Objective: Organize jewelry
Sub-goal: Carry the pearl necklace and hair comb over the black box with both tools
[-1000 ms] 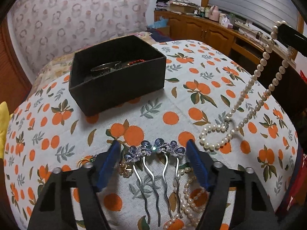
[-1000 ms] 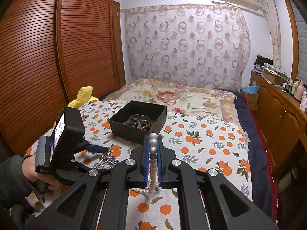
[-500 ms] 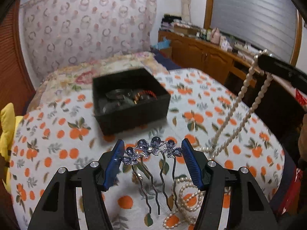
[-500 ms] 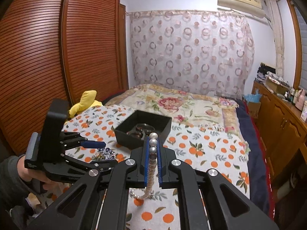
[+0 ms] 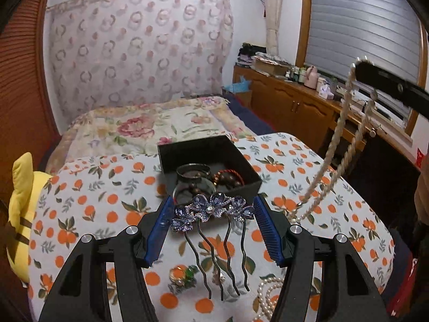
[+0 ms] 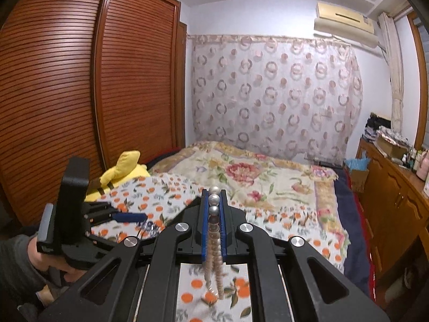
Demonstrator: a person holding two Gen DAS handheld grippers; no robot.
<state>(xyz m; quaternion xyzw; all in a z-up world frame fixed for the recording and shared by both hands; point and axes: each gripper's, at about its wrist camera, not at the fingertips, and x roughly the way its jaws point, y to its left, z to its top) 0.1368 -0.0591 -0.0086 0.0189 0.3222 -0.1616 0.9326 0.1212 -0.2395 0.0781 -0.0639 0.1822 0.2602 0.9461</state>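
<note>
The stiff hair comb (image 5: 211, 209) is clamped at its jewelled top by the left gripper (image 5: 213, 226), centre frame; the limp pearl necklace (image 6: 214, 241) is pinched by the right gripper (image 6: 214, 225).

Black gripper (image 5: 213, 230) frames — blue ribbed pads (image 5: 264, 224), silver screws, grey sleeve (image 6: 13, 265).

**Around you: the bedroom beyond the work**

You are facing a bed spread with an orange-print cloth (image 5: 88, 193), a floral quilt (image 6: 257, 177) beyond it. A yellow plush toy (image 5: 20, 209) lies at the cloth's left edge. Ahead of you hangs a ring-patterned curtain (image 6: 273, 91), with an air conditioner (image 6: 344, 21) mounted above it. To your left stands a slatted wooden wardrobe (image 6: 80, 94); to your right, a wooden cabinet (image 5: 292, 104) crowded with bottles beneath a shuttered window (image 5: 362, 43).
</note>
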